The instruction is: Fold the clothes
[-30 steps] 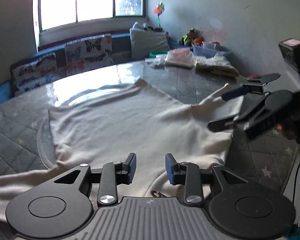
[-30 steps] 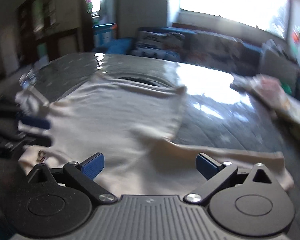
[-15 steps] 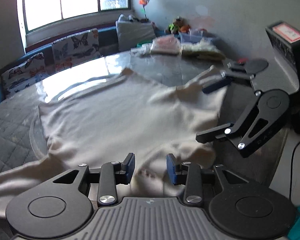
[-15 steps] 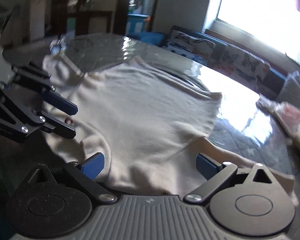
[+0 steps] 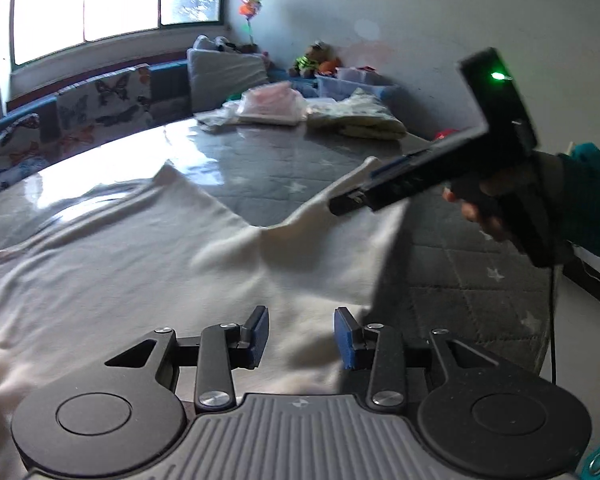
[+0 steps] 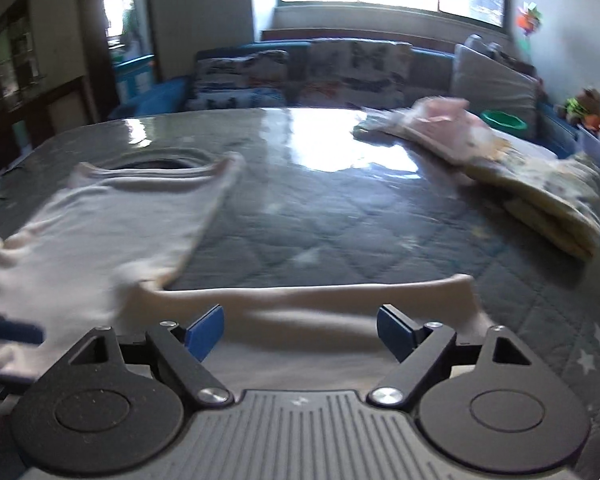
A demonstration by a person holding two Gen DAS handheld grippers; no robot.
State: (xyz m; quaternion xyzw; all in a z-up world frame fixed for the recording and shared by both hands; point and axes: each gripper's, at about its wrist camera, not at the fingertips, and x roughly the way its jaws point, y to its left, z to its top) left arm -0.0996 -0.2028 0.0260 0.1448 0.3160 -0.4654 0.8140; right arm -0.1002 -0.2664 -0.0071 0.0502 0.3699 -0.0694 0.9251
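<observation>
Clearly readable writing: none.
Shirt (image 5: 120,272): cream, spread across quilted table (image 5: 280,168), sleeve at 2 o'clock.
Left claw (image 5: 300,336): open above shirt.
Right claw (image 6: 300,330): open over sleeve (image 6: 320,300).

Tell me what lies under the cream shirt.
Under the cream shirt lies the grey quilted table cover, visible around its edges and through the neck opening. Whatever sits beneath the shirt's middle is covered.
</observation>
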